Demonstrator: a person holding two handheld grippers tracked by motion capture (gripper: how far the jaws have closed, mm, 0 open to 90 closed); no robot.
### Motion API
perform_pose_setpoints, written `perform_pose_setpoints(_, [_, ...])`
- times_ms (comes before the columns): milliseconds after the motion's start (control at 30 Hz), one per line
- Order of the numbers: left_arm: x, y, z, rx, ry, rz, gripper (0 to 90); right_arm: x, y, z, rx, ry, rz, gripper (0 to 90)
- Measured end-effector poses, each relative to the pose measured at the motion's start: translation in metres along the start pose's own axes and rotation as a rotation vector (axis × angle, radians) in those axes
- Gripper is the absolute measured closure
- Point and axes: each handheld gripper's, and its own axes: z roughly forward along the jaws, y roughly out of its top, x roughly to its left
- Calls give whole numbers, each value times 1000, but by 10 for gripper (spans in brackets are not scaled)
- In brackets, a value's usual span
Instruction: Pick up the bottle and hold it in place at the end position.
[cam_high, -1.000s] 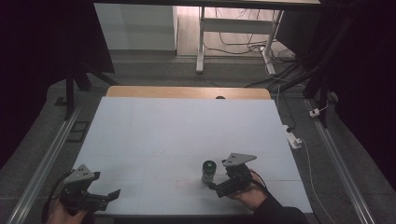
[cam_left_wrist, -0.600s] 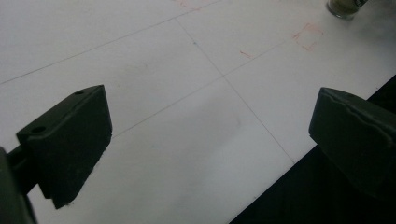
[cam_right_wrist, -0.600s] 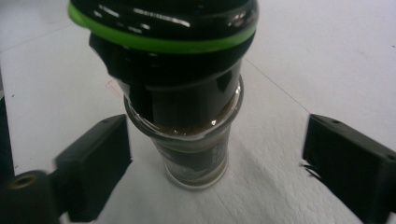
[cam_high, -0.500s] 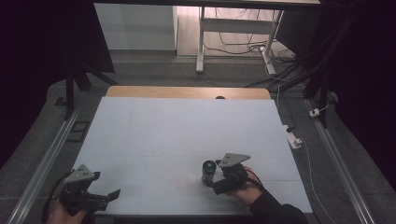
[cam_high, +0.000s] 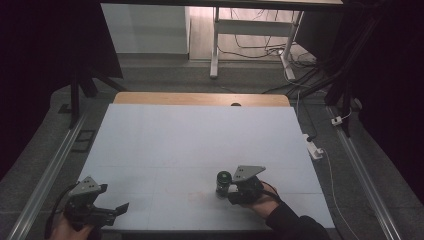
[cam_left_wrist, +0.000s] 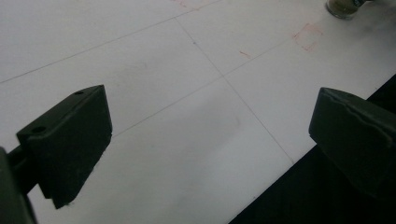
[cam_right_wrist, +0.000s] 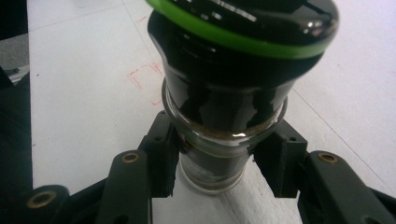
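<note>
A small glass jar (cam_high: 223, 183) with a black cap and a green ring stands upright on the white table (cam_high: 190, 145), near the front right. My right gripper (cam_high: 226, 189) reaches it from the right, held by a hand. In the right gripper view the jar (cam_right_wrist: 233, 70) is very close and my right gripper (cam_right_wrist: 219, 163) has both pads (cam_right_wrist: 161, 161) pressed against its glass body below the cap. My left gripper (cam_high: 119, 207) sits at the front left corner, open, with nothing between its fingers. From the left gripper view (cam_left_wrist: 210, 144) the jar's base (cam_left_wrist: 343, 7) shows far off.
Faint red pencil marks (cam_right_wrist: 147, 77) lie on the table just beyond the jar, also seen as a small red square (cam_left_wrist: 308, 36). The table's front edge (cam_left_wrist: 280, 177) runs right under the left gripper. A power strip (cam_high: 313, 146) lies off the right edge.
The right gripper has shifted slightly left, closer around the jar. The jar and the left gripper have stayed where they were.
</note>
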Motion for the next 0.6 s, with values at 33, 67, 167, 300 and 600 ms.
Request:
perform_pose_setpoints(33, [0, 0, 0, 0, 0, 0, 5, 1, 0, 0, 0, -4, 1, 526])
perform_pose_setpoints(67, [0, 0, 0, 0, 0, 0, 5, 1, 0, 0, 0, -7, 2, 526])
perform_pose_setpoints(167, [0, 0, 0, -1, 0, -1, 5, 2, 1, 0, 6, -15, 0, 528])
perform_pose_setpoints(300, [0, 0, 0, -2, 0, -1, 5, 3, 3, 0, 16, -24, 2, 530])
perform_pose_setpoints(600, [0, 0, 0, -3, -1, -3, 5, 1, 13, -6, 1, -48, 20, 531])
